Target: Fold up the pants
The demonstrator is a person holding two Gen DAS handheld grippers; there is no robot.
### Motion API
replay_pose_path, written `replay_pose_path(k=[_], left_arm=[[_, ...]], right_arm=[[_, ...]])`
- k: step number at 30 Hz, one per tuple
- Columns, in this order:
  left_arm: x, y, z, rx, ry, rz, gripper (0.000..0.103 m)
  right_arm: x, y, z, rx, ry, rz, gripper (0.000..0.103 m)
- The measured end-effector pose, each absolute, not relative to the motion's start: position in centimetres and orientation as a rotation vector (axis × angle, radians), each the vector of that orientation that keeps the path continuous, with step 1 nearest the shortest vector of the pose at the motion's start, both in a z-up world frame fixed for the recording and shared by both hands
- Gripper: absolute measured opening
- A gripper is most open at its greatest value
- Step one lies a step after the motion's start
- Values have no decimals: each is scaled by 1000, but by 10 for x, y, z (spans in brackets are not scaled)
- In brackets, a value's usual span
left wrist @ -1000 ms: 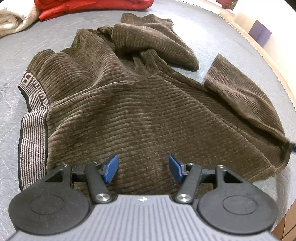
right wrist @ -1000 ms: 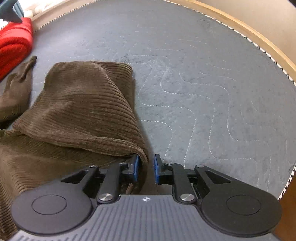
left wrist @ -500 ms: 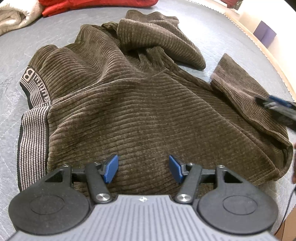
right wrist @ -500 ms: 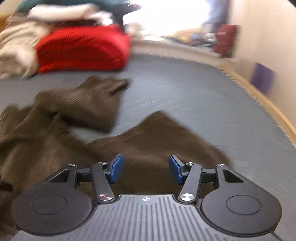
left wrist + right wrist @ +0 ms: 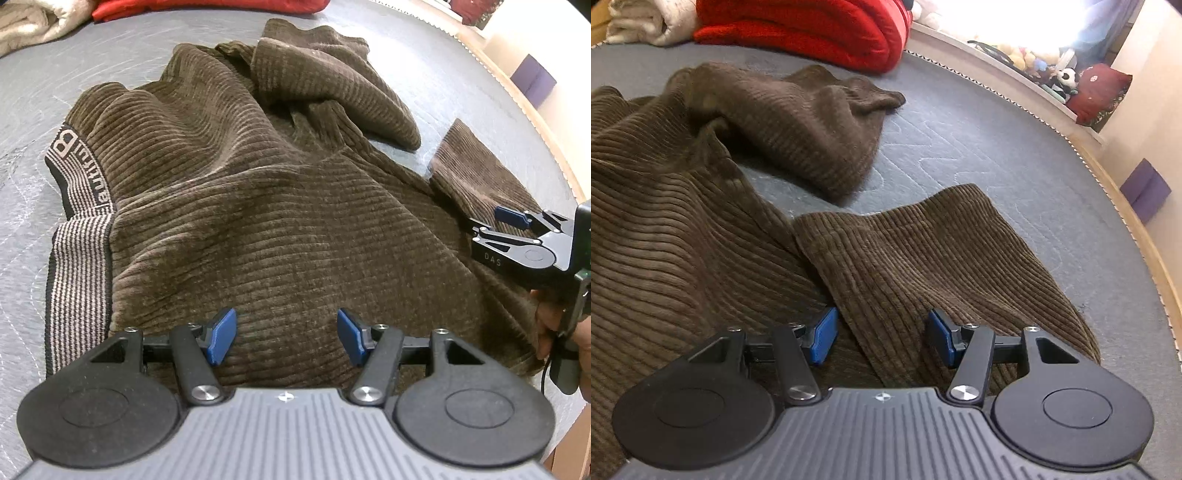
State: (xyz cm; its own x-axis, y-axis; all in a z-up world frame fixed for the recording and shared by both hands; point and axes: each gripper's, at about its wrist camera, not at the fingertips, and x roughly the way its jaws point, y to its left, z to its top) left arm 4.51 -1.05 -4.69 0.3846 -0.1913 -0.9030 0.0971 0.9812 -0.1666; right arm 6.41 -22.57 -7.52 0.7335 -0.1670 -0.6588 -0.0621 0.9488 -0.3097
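From the left wrist view, the dark brown ribbed corduroy pants lie spread but rumpled on the grey quilted mattress, their striped elastic waistband at the left edge of the garment. The left hand-held gripper hangs over the seat of the pants, near the waistband, its blue pads wide apart and pressing on nothing. Far from the waistband, at the right edge of this view, the right hand-held gripper reaches in over one leg panel, with part of a person's hand behind it. From the right wrist view, that right hand-held gripper stands with its jaws parted, having just been opening; the leg's folded edge lies under and between the pads, but they do not clamp it. The other leg is bunched farther from the waistband, toward a folded red blanket at the mattress's far side. The step in hand looks like straightening the legs before any real fold. Next, I judge, the right hand-held gripper must close on this leg's edge and draw it flat, while the left pins or lifts the waistband end.
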Motion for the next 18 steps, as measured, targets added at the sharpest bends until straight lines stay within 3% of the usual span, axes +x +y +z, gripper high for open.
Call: replay_pose_path(k=[1,4,6,18], left_arm=[[45,-10,-46,-93,1162,-183,66],[44,-10,-45,-89,1162,-183,66],[43,-13,-45,-86,1160,-183,66],[38,-24,-44,-46,1143,-192,66]], right_arm=[[65,-227,-75,-316,746,-58,50],[64,-231,-72,-281,728,-42,18],[59,-236,-64,-259,698,-45,9],[-6,-369,12,158,399,-222,3]])
